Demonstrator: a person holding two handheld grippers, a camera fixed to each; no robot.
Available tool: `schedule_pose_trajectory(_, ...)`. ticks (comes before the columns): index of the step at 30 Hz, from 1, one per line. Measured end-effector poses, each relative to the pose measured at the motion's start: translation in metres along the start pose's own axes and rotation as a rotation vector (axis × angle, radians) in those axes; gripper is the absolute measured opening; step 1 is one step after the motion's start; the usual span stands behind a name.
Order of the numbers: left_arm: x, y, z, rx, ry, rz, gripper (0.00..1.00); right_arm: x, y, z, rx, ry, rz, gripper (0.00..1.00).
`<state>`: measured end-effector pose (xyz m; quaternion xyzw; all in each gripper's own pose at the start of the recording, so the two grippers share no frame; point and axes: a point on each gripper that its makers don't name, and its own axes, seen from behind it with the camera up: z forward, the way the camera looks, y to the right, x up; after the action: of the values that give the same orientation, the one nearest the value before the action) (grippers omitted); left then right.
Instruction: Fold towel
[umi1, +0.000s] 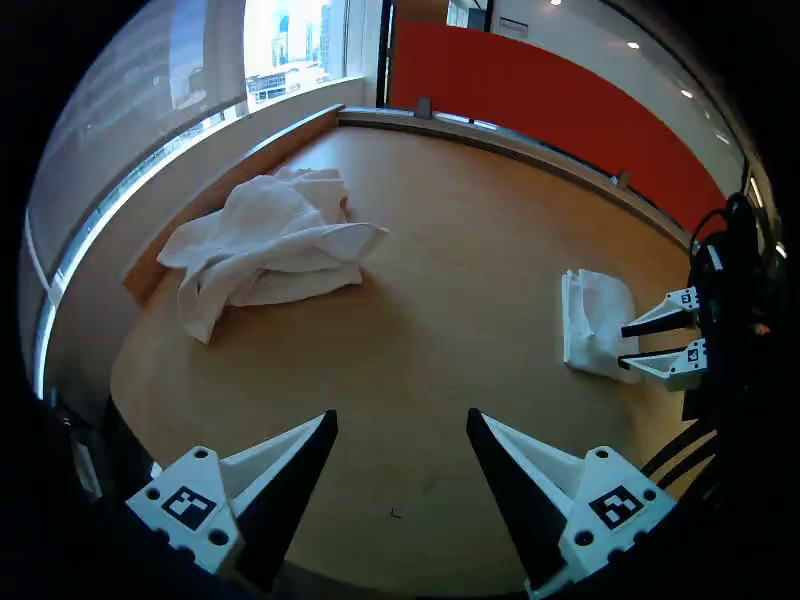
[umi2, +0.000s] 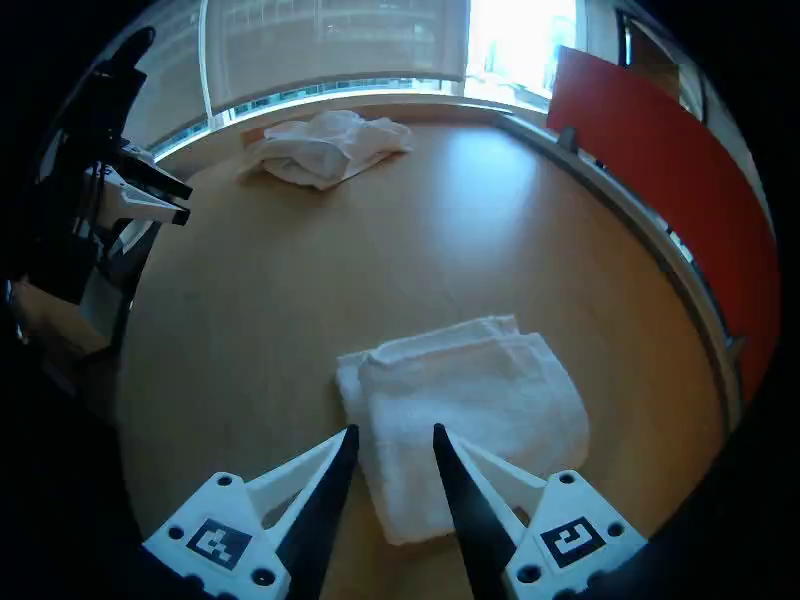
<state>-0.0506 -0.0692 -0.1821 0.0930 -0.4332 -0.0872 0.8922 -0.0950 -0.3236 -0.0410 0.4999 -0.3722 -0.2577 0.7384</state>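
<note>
On the table (umi2: 250, 300) a folded towel (umi2: 480, 400) is laid. The left gripper (umi1: 400, 413) is held wide open and the right gripper (umi2: 393, 429) half open. Nothing is gripped.

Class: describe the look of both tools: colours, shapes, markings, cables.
Left tool and right tool each have two tapering wedge fingers, black inside, white outside, with square black-and-white markers on their bases. Black cables hang beside the right tool's black body.

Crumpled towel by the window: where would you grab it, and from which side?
Probably the loose corner poking out flat from the crumpled towel toward the middle of the table: a thin edge, easier to pinch than the bunched middle. Come in low from the open table side with the open left tool, since a raised ledge blocks the window side.
</note>
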Motion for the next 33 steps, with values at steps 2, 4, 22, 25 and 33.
schedule_pose_trajectory(2, 0.0, 0.0, 0.0, -0.001, -0.001, 0.002, 0.96, -0.008, 0.0, -0.003, -0.008, -0.005, 0.015, 0.57)
schedule_pose_trajectory(4, 0.0, -0.001, 0.0, 0.0, -0.001, 0.004, 0.96, -0.016, 0.0, -0.006, -0.016, -0.01, 0.033, 0.57)
schedule_pose_trajectory(22, 0.0, 0.002, 0.0, -0.008, -0.003, 0.016, 0.96, -0.066, -0.001, -0.018, -0.077, -0.055, 0.135, 0.57)
schedule_pose_trajectory(25, -0.001, 0.002, 0.0, -0.009, -0.002, 0.016, 0.96, -0.067, 0.0, -0.016, -0.083, -0.057, 0.141, 0.56)
schedule_pose_trajectory(33, -0.001, 0.001, 0.0, -0.009, -0.001, 0.014, 0.96, -0.07, 0.006, -0.013, -0.105, -0.06, 0.163, 0.36)
